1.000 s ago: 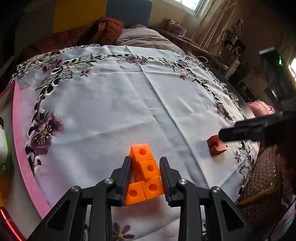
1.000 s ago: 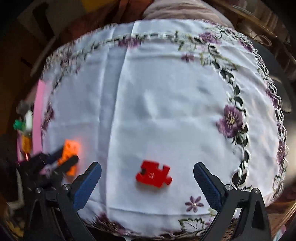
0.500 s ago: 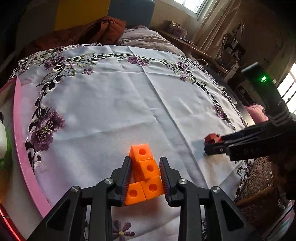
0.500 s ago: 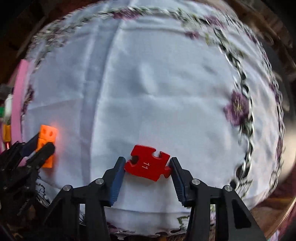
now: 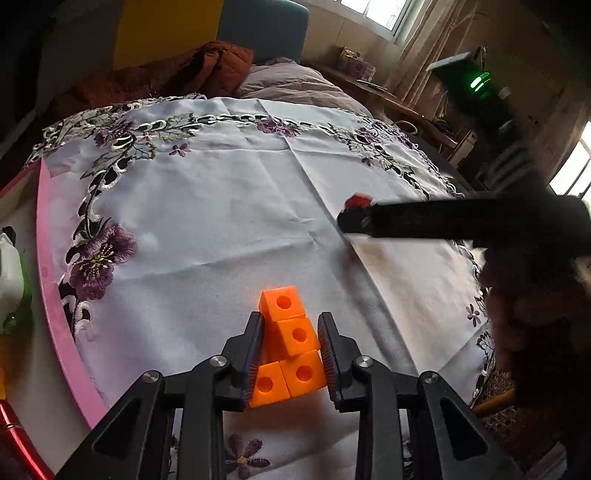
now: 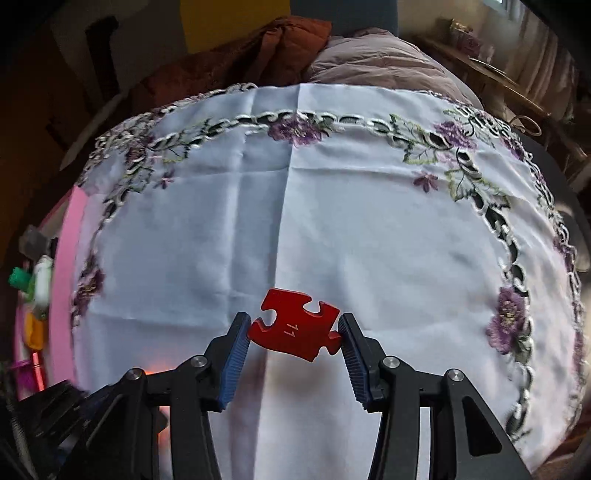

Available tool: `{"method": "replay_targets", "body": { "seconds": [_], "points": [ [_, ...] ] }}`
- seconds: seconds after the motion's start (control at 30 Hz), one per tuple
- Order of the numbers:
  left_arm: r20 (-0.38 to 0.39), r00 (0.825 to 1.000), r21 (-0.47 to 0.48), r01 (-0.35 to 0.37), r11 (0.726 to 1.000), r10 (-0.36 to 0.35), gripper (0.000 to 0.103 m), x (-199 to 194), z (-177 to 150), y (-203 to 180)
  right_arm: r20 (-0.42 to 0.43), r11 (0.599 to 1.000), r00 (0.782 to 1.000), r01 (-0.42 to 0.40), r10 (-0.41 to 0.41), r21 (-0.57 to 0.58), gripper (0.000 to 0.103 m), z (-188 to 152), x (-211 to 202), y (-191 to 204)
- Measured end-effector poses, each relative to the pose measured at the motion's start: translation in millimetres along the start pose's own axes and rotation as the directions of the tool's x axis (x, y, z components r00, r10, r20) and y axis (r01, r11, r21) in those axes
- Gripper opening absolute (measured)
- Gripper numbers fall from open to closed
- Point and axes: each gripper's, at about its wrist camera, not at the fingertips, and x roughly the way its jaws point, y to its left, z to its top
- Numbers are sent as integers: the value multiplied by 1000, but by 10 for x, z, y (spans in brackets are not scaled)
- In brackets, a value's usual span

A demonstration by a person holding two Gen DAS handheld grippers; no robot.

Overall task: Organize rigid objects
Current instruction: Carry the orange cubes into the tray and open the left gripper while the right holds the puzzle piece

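Ahead of you the tablecloth (image 6: 332,206) lies bare to its far embroidered edge. On your left a pink rim (image 5: 51,280) bounds it, with small toys (image 6: 37,288) beyond. The right gripper (image 5: 354,218) crosses above the cloth's right half.

A lived-in home room: embroidered tablecloth (image 5: 221,206), curtained window (image 5: 384,14), rumpled bedding (image 6: 376,70).

Left hand-held gripper (image 5: 290,347) clamped; right hand-held gripper (image 6: 294,330) clamped, raised.
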Motion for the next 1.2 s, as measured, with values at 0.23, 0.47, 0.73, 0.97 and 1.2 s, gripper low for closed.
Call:
{"method": "replay_targets", "body": {
  "seconds": [0.23, 0.47, 0.73, 0.97, 1.2],
  "points": [
    [23, 1000, 1, -15, 1000, 15, 27, -93, -12, -18, -12, 999, 999, 44, -44, -18, 50, 104, 187, -11],
    [46, 998, 15, -31, 999, 30, 25, -188, -16, -52, -3, 998, 999, 50, -50, -25, 50, 96, 181, -10],
    [83, 996, 38, -45, 998, 42, 20, -339, -12, -111, 3, 998, 998, 61, -61, -32, 50, 94, 190, 1],
    [90, 996, 6, 3, 1000, -4, 19, -435, 29, -53, 5, 997, 998, 64, -64, -36, 50, 93, 189, 10],
    [159, 987, -14, 7, 1000, -4, 19, -797, 104, 1, 5, 997, 998, 66, -66, -46, 50, 94, 194, 20]
  ]
}}
